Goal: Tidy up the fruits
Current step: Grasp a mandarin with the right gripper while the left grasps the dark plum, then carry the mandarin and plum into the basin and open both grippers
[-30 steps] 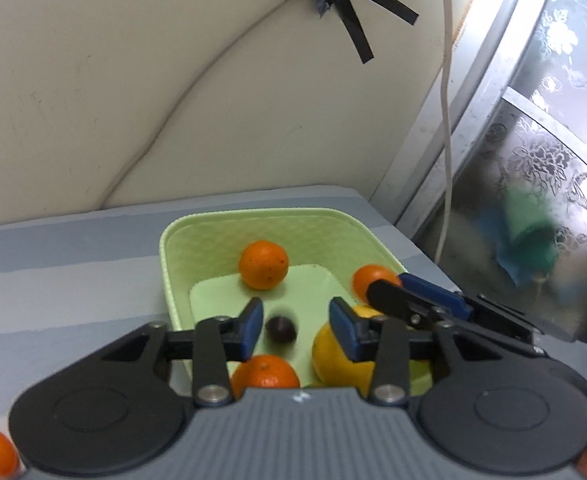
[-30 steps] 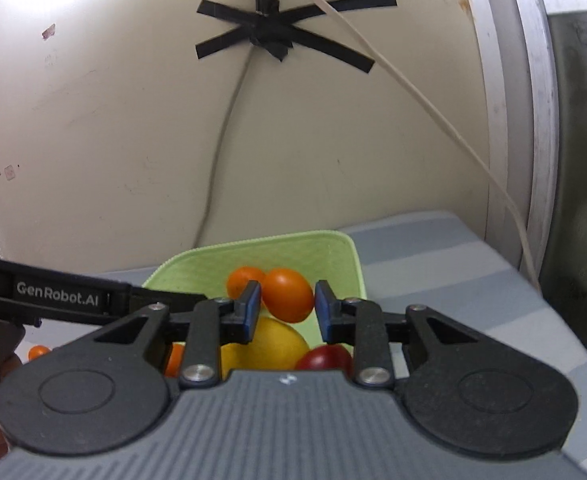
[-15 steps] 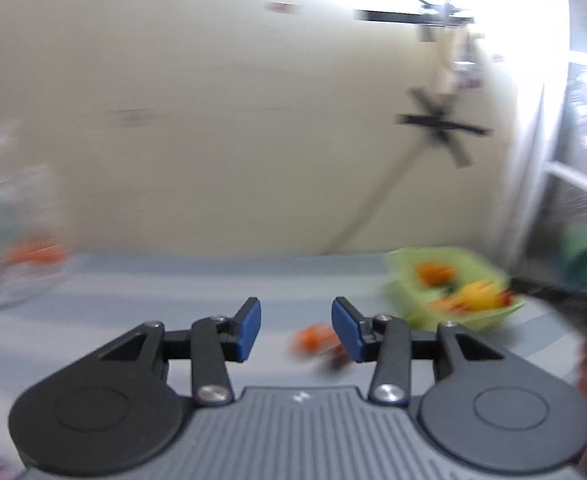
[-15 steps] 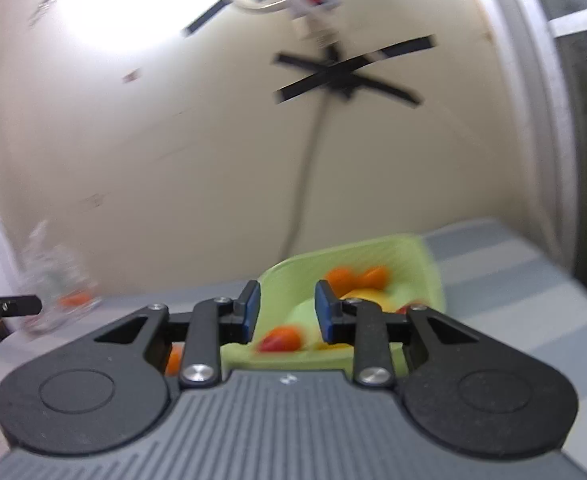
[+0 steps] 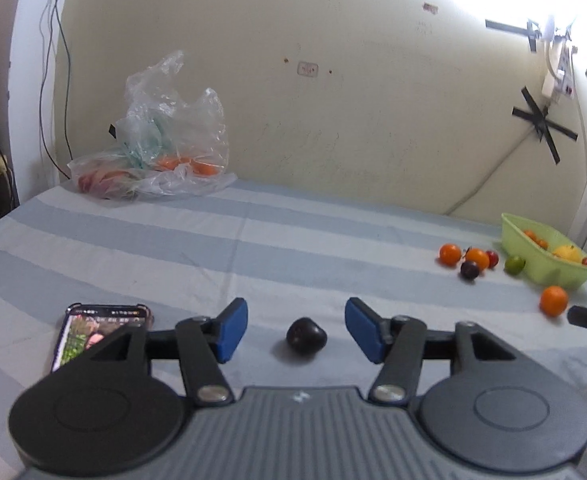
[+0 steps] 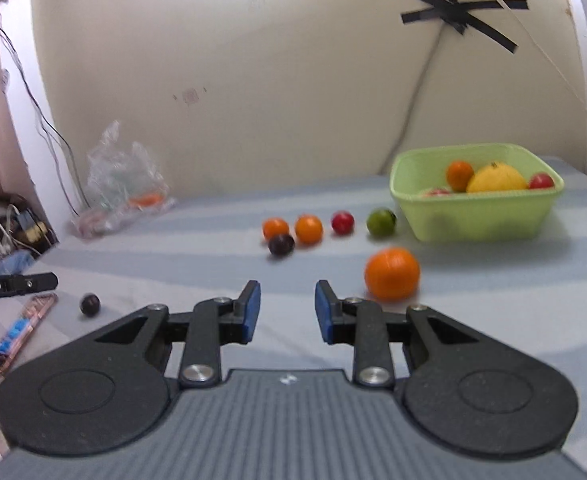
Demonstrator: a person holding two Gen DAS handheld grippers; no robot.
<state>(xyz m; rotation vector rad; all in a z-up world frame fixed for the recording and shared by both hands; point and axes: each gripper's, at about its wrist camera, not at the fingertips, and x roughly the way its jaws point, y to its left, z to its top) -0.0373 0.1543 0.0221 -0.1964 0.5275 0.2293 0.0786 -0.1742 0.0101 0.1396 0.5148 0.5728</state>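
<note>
Left gripper [image 5: 296, 330] has swung away from the basket [image 5: 533, 268] at the bed's far right corner; jaws apart, we now straddle a plum [image 5: 306, 336] untouched. Right gripper [image 6: 286, 313] apart, empty, near an orange [image 6: 392, 273]. Next pickups begin.

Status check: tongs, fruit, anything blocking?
Left tongs open, straddling dark round plum. Right tongs open, empty, near big orange. Green plastic basket part-filled. Smartphone beside left tongs.

a lived-in home room: striped bedsheet [image 5: 253, 240], taped wall cable [image 6: 413, 92], crumpled plastic bag [image 5: 165, 136].
</note>
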